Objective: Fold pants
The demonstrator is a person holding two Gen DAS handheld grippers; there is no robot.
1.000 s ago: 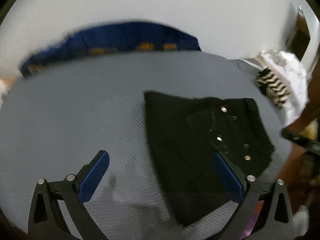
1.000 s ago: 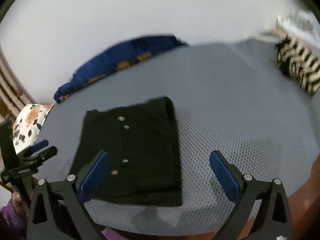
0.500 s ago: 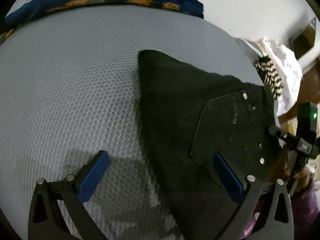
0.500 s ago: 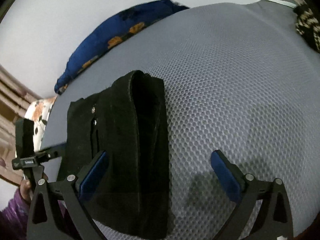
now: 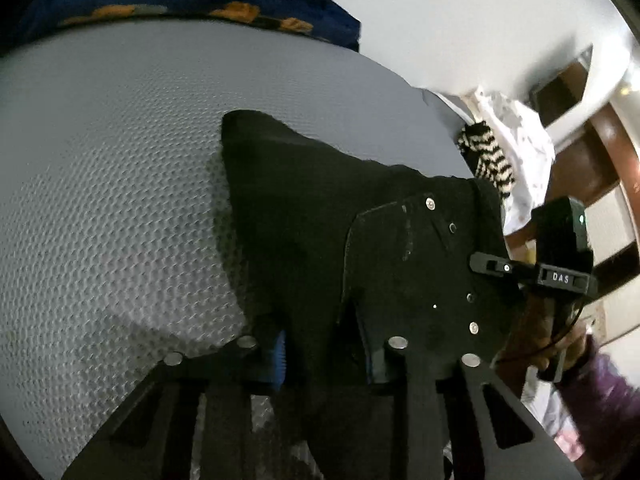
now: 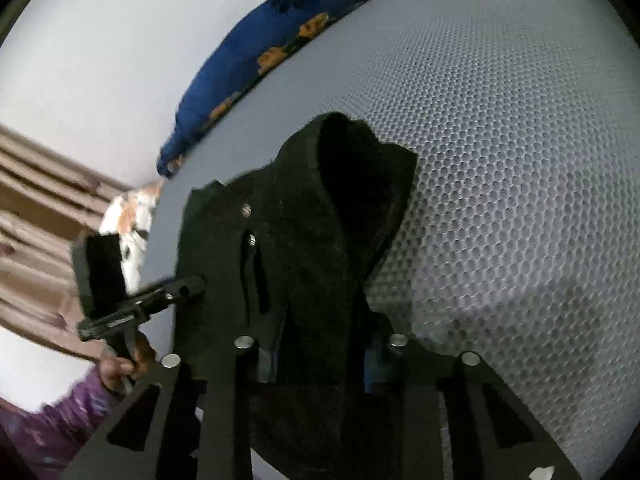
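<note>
two claws clench the near edge of the black pants [image 5: 360, 248], which lie folded on a grey honeycomb-textured mattress [image 5: 100, 200]. the left claw [image 5: 328, 356] pinches cloth between its blue-padded fingers; the right claw [image 6: 320, 356] likewise grips a bunched fold, the fabric rising in a hump ahead of it. a blue pillow with orange print [image 6: 256, 60] lies at the far edge of the mattress. a striped cloth [image 5: 486, 156] sits beyond the pants, near the mattress corner.
</note>
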